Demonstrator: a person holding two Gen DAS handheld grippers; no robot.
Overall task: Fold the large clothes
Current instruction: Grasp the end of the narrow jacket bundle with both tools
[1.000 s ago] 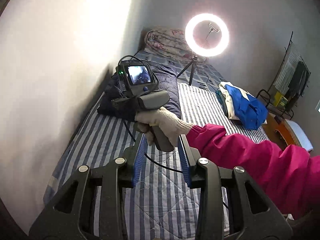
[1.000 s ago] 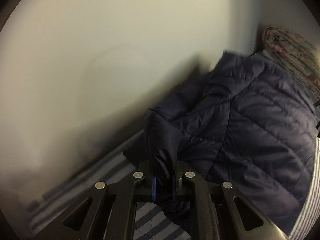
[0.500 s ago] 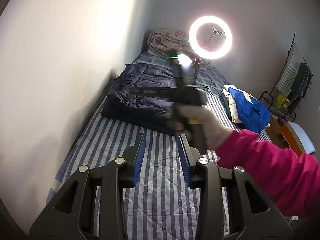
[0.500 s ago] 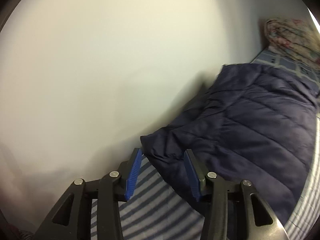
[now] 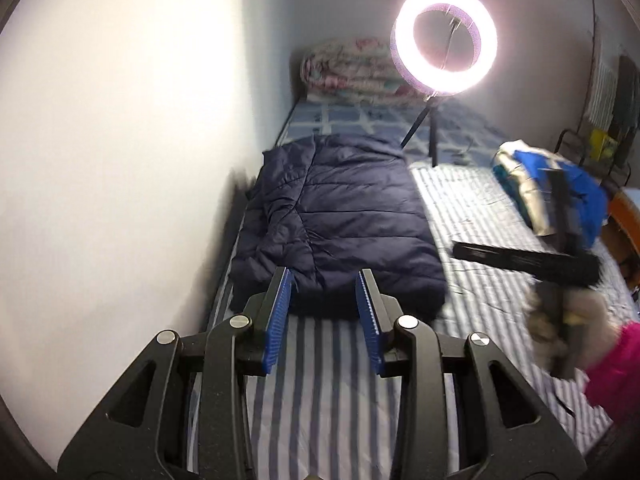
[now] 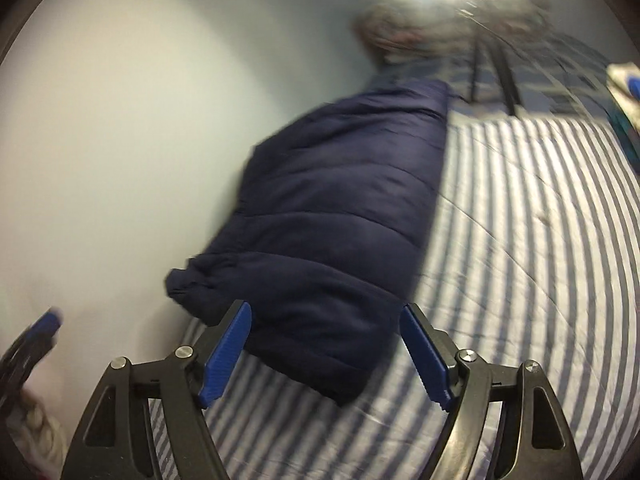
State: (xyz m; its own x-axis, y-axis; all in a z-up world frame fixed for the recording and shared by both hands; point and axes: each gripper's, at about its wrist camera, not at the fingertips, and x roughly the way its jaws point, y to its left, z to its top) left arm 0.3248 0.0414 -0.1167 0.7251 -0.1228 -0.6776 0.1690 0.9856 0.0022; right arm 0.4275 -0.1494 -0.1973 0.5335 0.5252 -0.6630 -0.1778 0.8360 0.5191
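A dark navy quilted jacket lies folded into a long block on the striped bed, along the wall; it also shows in the right wrist view. My left gripper is open and empty, just short of the jacket's near edge. My right gripper is wide open and empty, above the jacket's near end. In the left wrist view the right gripper is blurred at the right, held by a gloved hand with a pink sleeve.
The striped bedsheet covers the bed. A lit ring light on a tripod stands behind the jacket. A floral rolled quilt lies at the head. A blue and white pile of clothes lies at the right. The wall runs along the left.
My right gripper let go of the jacket's edge, opened wide and pulled back to the right. The jacket now lies flat. My left gripper moved closer to the jacket.
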